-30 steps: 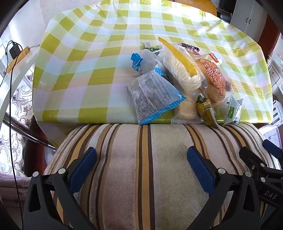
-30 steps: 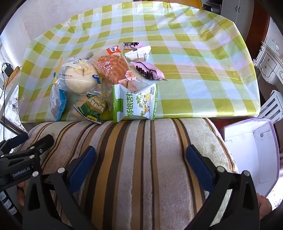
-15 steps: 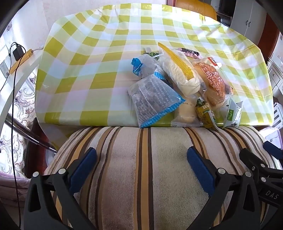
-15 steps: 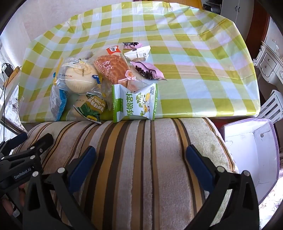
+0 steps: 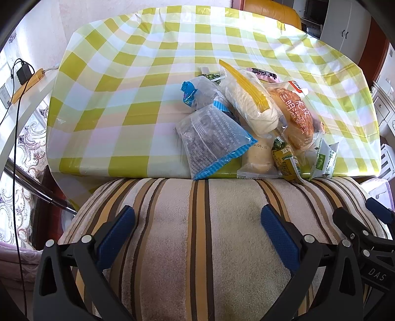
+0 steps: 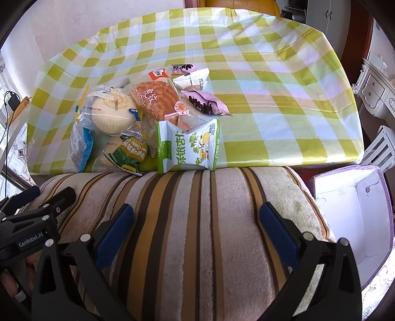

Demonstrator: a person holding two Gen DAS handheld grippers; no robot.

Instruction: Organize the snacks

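Only small shifts show. The left gripper (image 5: 197,222) has tipped back a little. In its view, the far edge of the green-and-white checked plastic tablecloth (image 5: 138,81) has slid down from the 12 o'clock rim. More of the yellow padded chair back (image 5: 271,10) now shows beyond it. The right gripper (image 6: 195,219) has tipped back the same way, baring that chair at 12 o'clock. At 8 o'clock in the right view, slightly more of the person's left hand (image 6: 17,276) shows.
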